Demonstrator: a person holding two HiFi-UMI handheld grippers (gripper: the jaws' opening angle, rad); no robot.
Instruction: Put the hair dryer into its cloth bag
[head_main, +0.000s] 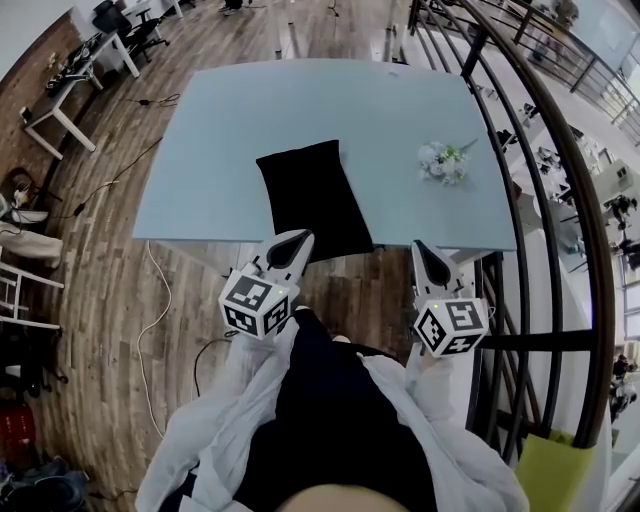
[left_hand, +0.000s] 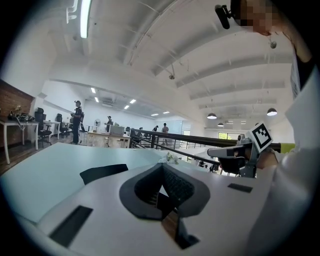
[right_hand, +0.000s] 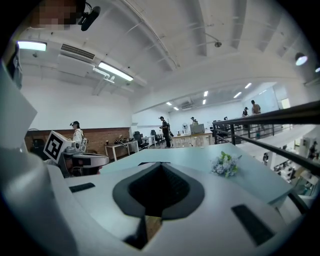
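The pale blue worktop (head_main: 220, 150) carries the black cloth bag (head_main: 310, 195), lying flat at its near edge; no hair dryer shows anywhere. My left gripper (head_main: 297, 238) and right gripper (head_main: 425, 250) hover there, jaws shut and empty. Jaws this closed could shove the limp bag off the edge rather than open it.

light: bright, even | source: ceiling strips (left_hand: 85, 17) | edges: fisheye-bent, vignetted

Black cloth bag (head_main: 312, 200) — lying flat at the table's (head_main: 220, 150) near edge.
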